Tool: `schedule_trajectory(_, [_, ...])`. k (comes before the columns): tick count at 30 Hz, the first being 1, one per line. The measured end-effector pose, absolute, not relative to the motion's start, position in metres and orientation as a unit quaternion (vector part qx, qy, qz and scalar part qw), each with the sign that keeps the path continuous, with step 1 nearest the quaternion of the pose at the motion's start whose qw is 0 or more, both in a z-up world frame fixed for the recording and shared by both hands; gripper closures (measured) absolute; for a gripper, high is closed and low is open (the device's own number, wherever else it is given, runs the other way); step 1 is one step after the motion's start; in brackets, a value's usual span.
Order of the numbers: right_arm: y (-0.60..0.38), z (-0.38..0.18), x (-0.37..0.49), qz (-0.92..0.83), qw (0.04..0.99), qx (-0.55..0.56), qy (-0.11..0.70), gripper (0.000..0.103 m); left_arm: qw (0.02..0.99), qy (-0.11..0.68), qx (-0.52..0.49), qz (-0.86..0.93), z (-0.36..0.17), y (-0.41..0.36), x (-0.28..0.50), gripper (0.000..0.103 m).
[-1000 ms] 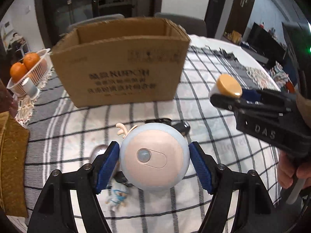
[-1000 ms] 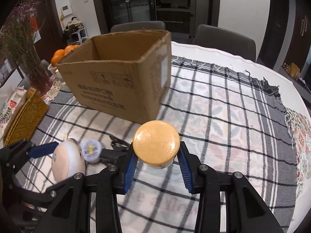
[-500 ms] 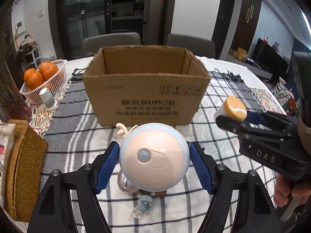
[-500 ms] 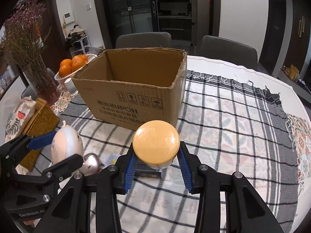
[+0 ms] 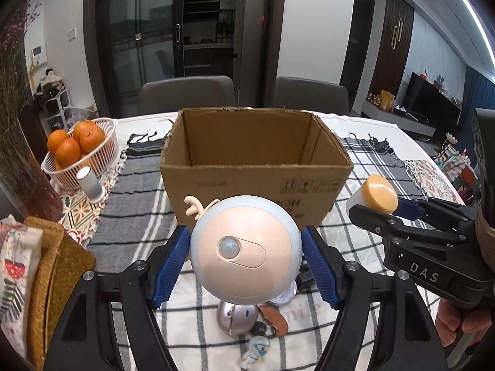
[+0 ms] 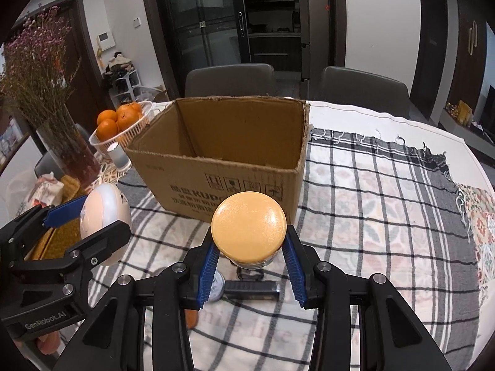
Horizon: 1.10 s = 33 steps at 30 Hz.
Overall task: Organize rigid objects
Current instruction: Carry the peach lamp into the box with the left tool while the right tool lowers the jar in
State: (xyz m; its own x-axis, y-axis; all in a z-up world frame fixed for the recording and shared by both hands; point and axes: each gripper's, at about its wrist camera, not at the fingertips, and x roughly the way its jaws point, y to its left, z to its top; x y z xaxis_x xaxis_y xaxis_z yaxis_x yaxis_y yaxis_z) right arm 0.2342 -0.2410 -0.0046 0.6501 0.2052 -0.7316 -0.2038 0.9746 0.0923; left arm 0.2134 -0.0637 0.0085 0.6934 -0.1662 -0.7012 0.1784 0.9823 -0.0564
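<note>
My left gripper [image 5: 246, 261] jaws hold the round lamp [image 5: 246, 247], my right gripper [image 6: 249, 258] jaws the yellow-lidded jar [image 6: 248, 232], both aloft before the box [image 6: 222, 154]. The box looks empty; a bell [image 5: 236, 317], figurine [image 5: 255, 352] and other bits remain on the bench [image 6: 386, 204].

White basket [image 5: 106, 150] of oranges [image 5: 81, 142] beside dried flowers [image 6: 40, 71]; two grey chairs [image 5: 185, 92] behind the table

place: home dining room | cues: dining table [image 6: 386, 117], chairs [image 6: 229, 78], fruit basket [image 5: 102, 151]
</note>
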Motion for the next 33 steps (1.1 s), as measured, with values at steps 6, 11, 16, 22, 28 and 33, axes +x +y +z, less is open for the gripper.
schedule_trajectory(6, [-0.236,0.003,0.244,0.108,0.91,0.01,0.399,0.061,0.923,0.372,0.007,-0.099,0.018,-0.057,0.225,0.03])
schedule_trajectory(11, [-0.233,0.01,0.252,0.107,0.913,0.017,0.394,0.061,0.926,0.363,0.01,-0.102,0.026,-0.054,0.234,0.03])
schedule_trajectory(16, [-0.231,0.019,0.262,0.105,0.917,0.019,0.385,0.061,0.929,0.353,0.012,-0.107,0.035,-0.05,0.246,0.03])
schedule_trajectory(22, [-0.226,0.029,0.279,0.106,0.92,0.019,0.377,0.061,0.932,0.346,0.014,-0.107,0.042,-0.047,0.262,0.03])
schedule_trajectory(28, [-0.22,0.035,0.297,0.107,0.921,0.013,0.375,0.061,0.933,0.343,0.019,-0.105,0.046,-0.044,0.283,0.03])
schedule_trajectory(33, [-0.219,0.036,0.315,0.109,0.918,0.011,0.382,0.061,0.933,0.344,0.032,-0.1,0.049,-0.044,0.3,0.03])
